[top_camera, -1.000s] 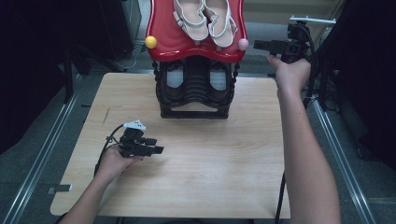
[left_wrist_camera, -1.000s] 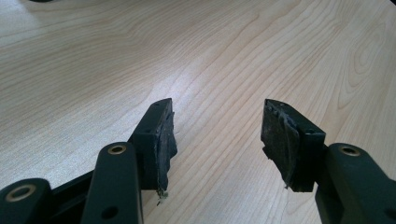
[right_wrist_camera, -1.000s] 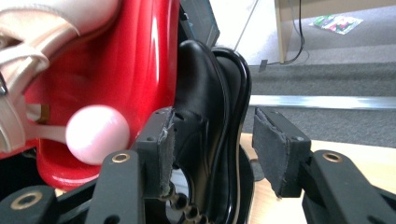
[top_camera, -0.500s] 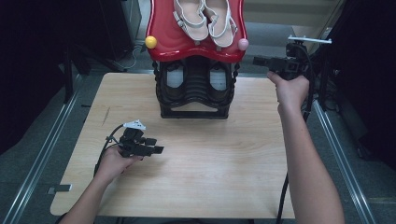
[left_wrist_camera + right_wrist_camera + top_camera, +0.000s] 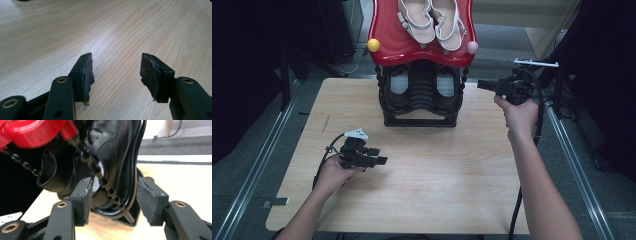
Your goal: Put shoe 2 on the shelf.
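Left gripper (image 5: pixel 379 160) low over the bare table (image 5: pixel 452 190), jaws apart and empty — well away from the rack (image 5: pixel 421 102). Black shoes (image 5: pixel 444 86) on the rack's lower tier, under the red shelf (image 5: pixel 422 47), toes toward the person. Right gripper (image 5: pixel 482 84) nearer — just right of the rack, aimed leftward at the right shoe's side, jaws wide, just been opening, gripping nothing yet.

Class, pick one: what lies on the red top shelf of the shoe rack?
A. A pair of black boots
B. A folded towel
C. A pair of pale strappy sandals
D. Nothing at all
C: in the high view a pair of pale strappy sandals lies side by side on the red top shelf of the shoe rack.
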`<state>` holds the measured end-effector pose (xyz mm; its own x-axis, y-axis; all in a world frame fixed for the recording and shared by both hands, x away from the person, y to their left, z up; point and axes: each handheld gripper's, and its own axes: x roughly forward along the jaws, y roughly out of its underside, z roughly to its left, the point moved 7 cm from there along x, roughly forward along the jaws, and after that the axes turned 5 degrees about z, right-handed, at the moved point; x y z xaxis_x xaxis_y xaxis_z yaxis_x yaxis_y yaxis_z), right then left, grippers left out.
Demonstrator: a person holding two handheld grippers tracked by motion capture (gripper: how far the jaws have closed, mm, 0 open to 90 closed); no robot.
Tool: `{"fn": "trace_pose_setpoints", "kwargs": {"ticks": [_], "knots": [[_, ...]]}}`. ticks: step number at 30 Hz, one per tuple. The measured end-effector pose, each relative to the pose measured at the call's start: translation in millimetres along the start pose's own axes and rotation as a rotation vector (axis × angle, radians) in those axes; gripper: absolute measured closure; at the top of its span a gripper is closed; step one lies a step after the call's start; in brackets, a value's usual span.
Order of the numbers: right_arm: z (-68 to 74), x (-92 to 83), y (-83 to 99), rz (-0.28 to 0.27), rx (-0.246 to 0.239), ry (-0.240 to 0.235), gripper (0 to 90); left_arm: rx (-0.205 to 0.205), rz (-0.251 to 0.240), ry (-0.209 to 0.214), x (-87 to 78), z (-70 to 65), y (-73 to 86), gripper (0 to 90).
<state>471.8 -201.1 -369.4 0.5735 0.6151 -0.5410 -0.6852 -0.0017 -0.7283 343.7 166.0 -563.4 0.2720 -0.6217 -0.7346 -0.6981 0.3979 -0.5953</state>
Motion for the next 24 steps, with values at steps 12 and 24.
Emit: {"fn": "trace_pose_setpoints", "kwargs": {"ticks": [12,24], "knots": [[8.7,5.7,42.1,0.017,-0.028,-0.043,46.3,0.006,0.005,-0.001,0.1,-0.1,0.5,43.7],[14.8,21.7,90.1,0.059,-0.064,-0.053,45.4,0.005,0.006,-0.001,0.2,0.1,0.6,43.2]]}}
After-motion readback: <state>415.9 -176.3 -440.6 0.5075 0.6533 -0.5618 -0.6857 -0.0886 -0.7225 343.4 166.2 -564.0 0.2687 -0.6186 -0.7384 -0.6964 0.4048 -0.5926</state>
